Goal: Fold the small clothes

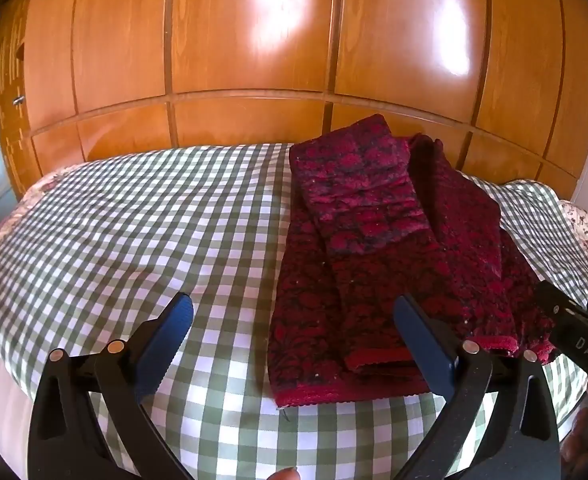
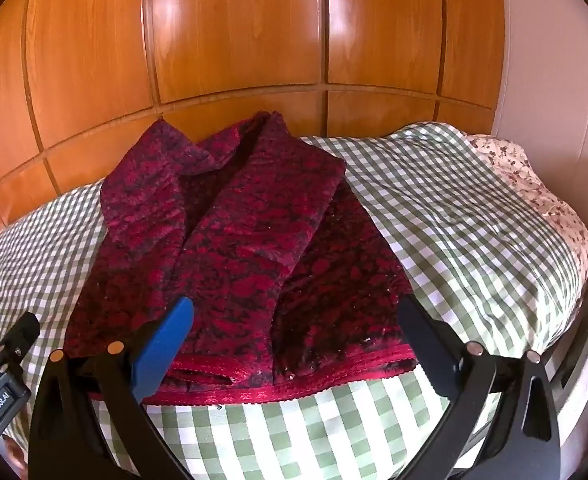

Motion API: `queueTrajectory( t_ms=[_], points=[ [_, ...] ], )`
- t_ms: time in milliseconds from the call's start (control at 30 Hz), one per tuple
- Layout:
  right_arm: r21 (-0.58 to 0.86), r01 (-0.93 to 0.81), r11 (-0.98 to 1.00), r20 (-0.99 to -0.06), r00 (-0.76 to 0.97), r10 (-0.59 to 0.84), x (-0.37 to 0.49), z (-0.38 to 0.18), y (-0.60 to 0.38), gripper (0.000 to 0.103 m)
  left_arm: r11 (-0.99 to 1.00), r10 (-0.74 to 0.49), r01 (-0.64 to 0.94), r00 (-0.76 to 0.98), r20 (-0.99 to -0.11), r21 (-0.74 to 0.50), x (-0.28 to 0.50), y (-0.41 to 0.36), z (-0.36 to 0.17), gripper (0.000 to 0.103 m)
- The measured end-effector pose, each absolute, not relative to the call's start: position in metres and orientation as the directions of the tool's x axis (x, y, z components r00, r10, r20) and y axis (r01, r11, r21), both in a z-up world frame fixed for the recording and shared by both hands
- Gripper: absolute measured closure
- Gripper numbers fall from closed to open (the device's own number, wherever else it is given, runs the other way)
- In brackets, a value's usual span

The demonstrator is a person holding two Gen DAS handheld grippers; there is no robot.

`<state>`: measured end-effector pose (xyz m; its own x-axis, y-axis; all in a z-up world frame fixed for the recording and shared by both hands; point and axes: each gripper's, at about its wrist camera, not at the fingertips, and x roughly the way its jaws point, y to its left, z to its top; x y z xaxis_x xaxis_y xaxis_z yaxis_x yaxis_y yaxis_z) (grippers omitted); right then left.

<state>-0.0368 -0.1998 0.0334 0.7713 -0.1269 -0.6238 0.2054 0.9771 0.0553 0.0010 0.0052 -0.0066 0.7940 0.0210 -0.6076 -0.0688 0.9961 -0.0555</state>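
One dark red patterned garment (image 1: pixel 374 248) is laid out on the green-and-white checked bedspread (image 1: pixel 134 220), sitting right of centre in the left wrist view and left of centre in the right wrist view (image 2: pixel 234 232). Two sleeve-like flaps are seen folded inward over the body of it, and one red trimmed hem (image 2: pixel 294 384) is stretched across the lower middle of the right wrist frame, nearest the camera.

Two grippers are counted, each with two blue-padded fingers. The left gripper (image 1: pixel 294 312) is spread wide at the bottom of its frame, nothing held between the pads; its right finger is overlapped against the garment's lower edge, though actual contact can't be made out. The right gripper (image 2: pixel 294 312) is likewise spread wide with nothing clamped, the hem framed between its fingers.

A bit of the other gripper is caught in each view, at the lower right edge and lower left edge respectively. The upper half of both frames is filled by glossy wooden wardrobe doors (image 1: pixel 254 40), and a floral sheet (image 2: pixel 534 176) is glimpsed at the right side.
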Motion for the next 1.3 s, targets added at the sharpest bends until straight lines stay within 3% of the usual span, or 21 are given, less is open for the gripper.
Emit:
queueTrajectory(
  t_ms=[867, 1300],
  points=[
    [0.193, 0.209, 0.959, -0.647, 0.762, -0.036, -0.035, 0.028, -0.234, 0.002, 0.997, 0.013, -0.058, 0.765, -0.644, -0.048, 0.01, 0.004, -0.018, 0.004],
    [0.335, 0.208, 0.919, -0.671, 0.738, 0.077, -0.019, 0.018, -0.258, 0.002, 0.995, -0.089, 0.035, 0.737, -0.67, -0.093, 0.021, 0.002, -0.025, 0.004]
  ],
)
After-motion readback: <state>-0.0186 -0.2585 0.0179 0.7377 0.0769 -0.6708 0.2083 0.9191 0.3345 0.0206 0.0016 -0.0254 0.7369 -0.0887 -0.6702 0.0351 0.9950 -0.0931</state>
